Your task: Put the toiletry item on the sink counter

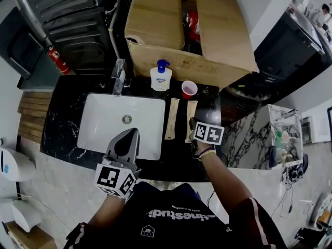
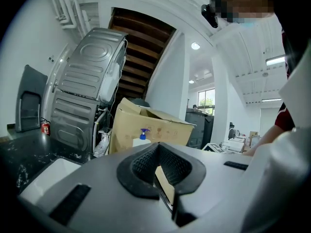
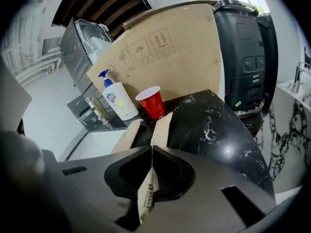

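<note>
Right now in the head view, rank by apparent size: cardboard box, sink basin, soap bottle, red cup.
1. cardboard box
2. sink basin
3. soap bottle
4. red cup
The box top sits nearer the camera than the basin, so its lead may be exaggerated.

The left gripper [image 2: 156, 154] hides most of its pinched tan piece [image 2: 165, 183]; the frame's top edge crops the cardboard box [image 1: 171, 25].
</note>
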`<state>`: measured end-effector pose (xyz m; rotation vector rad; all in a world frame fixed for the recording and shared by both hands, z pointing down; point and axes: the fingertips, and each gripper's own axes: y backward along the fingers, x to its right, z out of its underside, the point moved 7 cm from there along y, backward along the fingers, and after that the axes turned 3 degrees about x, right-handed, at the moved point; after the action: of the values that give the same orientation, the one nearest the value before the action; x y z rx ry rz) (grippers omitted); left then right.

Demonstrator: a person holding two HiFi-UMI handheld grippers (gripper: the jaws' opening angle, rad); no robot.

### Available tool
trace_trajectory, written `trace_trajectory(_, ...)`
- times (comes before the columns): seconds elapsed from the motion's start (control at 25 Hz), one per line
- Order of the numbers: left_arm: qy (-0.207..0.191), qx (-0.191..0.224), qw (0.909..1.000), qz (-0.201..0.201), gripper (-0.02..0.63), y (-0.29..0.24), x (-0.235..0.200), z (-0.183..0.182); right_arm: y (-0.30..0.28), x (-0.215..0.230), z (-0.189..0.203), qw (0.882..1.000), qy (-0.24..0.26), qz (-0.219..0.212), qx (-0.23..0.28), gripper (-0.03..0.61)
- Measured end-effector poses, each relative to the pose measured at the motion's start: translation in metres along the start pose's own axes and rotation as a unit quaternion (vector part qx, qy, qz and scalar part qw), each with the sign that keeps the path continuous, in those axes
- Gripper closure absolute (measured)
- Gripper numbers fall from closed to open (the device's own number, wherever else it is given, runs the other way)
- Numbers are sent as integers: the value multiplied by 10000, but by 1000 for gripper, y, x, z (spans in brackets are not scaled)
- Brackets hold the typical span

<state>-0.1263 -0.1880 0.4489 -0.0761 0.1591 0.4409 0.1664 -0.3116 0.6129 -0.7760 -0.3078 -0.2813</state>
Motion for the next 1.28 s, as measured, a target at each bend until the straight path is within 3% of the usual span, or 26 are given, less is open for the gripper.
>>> trace_trajectory(0.44, -106, -1, 9999, 97, 600, 3, 2, -2, 3, 0, -4, 9998, -127, 25, 171, 533)
trace_trajectory(0.6, -126, 42, 9998, 115, 600, 3, 3, -5, 11, 0, -9, 9992, -229, 8, 331, 461)
trace_trajectory(0.84, -156, 123, 9997, 134, 600, 1, 0, -12, 51, -8, -41, 9932, 70, 38, 1164, 457)
trace_trajectory(1.04, -236, 282, 9993, 113, 600, -3, -4, -27, 118, -47, -88, 9709, 773, -323, 2244, 459)
trace_trajectory(1.28, -382, 559, 9975, 213, 600, -11, -3, -53, 208, -102, -128, 9236, 1469, -855, 3435, 497)
